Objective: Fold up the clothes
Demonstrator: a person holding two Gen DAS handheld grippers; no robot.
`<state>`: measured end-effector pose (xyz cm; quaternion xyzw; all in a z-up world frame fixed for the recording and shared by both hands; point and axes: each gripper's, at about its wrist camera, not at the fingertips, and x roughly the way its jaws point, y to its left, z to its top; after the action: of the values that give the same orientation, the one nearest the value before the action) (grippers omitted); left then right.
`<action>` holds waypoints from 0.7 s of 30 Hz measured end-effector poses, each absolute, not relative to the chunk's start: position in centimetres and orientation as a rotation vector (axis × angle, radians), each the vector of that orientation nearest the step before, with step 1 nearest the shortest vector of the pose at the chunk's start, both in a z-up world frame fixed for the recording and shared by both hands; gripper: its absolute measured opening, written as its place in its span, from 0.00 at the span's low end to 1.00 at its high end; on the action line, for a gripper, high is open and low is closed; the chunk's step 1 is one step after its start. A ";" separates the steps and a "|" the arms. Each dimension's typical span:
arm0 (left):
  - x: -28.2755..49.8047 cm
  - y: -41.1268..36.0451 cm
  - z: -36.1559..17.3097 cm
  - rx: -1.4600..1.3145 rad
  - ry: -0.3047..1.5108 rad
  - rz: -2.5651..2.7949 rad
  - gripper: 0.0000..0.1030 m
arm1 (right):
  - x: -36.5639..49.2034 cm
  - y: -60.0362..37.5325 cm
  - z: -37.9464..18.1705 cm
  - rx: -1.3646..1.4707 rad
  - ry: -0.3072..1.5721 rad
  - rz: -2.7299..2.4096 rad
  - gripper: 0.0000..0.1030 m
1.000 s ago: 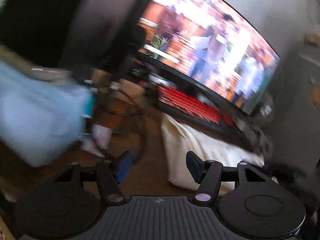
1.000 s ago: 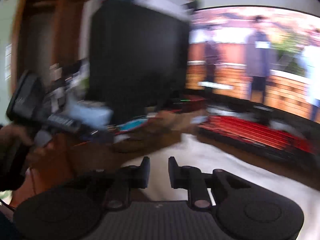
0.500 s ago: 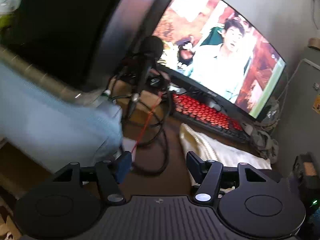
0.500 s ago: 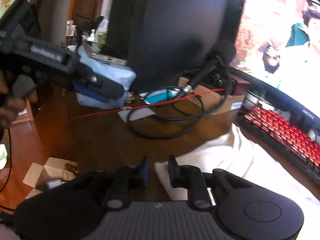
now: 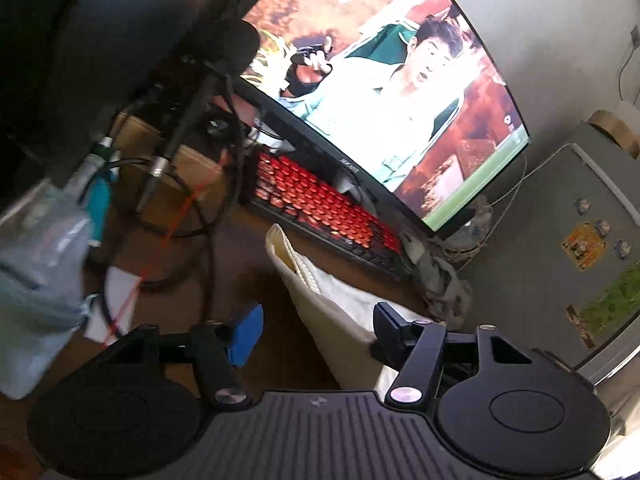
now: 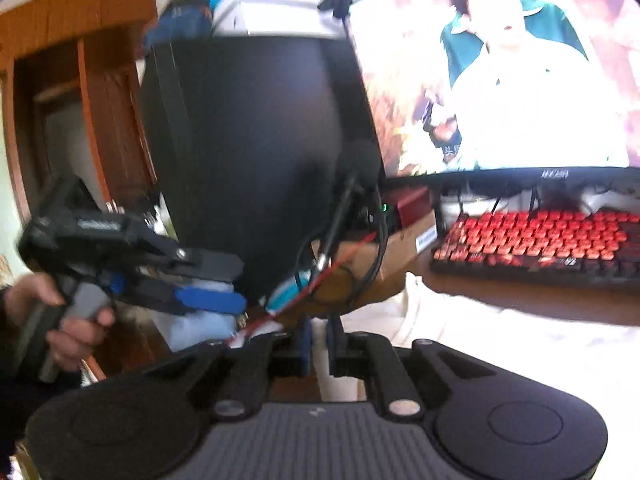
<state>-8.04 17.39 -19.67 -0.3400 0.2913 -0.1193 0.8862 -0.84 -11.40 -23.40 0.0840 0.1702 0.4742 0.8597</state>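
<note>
1. Cream garment [image 5: 340,300] lies on the tabletop [image 5: 256,264] before the keyboard [image 5: 320,204], under the spread left hand-held gripper [image 5: 316,330].
2. Right hand-held gripper [image 6: 318,344], nearly pressed together, now sits over the cloth's edge; both views have tilted since half a second ago.

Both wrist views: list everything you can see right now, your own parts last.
cream garment: one, off-white, on the desk before the keyboard
keyboard: one, red keys, under the monitor
monitor: one, lit, behind the keyboard
microphone: one, black, left of the monitor
cables: several, black and red, beside the microphone
cardboard box: one, brown, under the microphone
desk: one, brown wood
pale blue cloth: one, far left, blurred
left gripper: fingers apart, empty
right gripper: fingers nearly together; hold unclear
hand: one, holding the left gripper's handle
</note>
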 end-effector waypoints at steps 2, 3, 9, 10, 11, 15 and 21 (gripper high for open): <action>-6.4 17.0 -19.7 -0.742 0.622 -0.238 0.60 | -1.0 -12.7 -23.2 0.202 0.346 1.006 0.07; -5.5 16.6 -19.7 -0.740 0.627 -0.239 0.62 | -1.1 -13.3 -23.1 0.211 0.342 1.007 0.07; 0.9 14.8 -20.1 -0.668 0.728 -0.225 0.65 | -2.0 -16.2 -22.9 0.269 0.302 1.018 0.07; 2.0 14.8 -20.5 -0.665 0.752 -0.216 0.63 | -2.2 -16.6 -22.8 0.276 0.293 1.022 0.07; 3.0 14.8 -20.8 -0.662 0.775 -0.207 0.59 | -2.4 -17.0 -22.7 0.282 0.286 1.027 0.07; 5.4 15.6 -22.0 -0.715 0.824 -0.213 0.24 | -2.8 -17.8 -22.5 0.278 0.269 1.048 0.07; 5.6 15.8 -21.7 -0.727 0.778 -0.229 0.08 | -1.5 -16.2 -22.7 0.269 0.280 1.091 0.07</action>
<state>5.63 15.82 -21.73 -0.3460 0.3702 -0.1091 0.8552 -1.49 -16.25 -22.74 0.1271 0.1322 0.5154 0.8371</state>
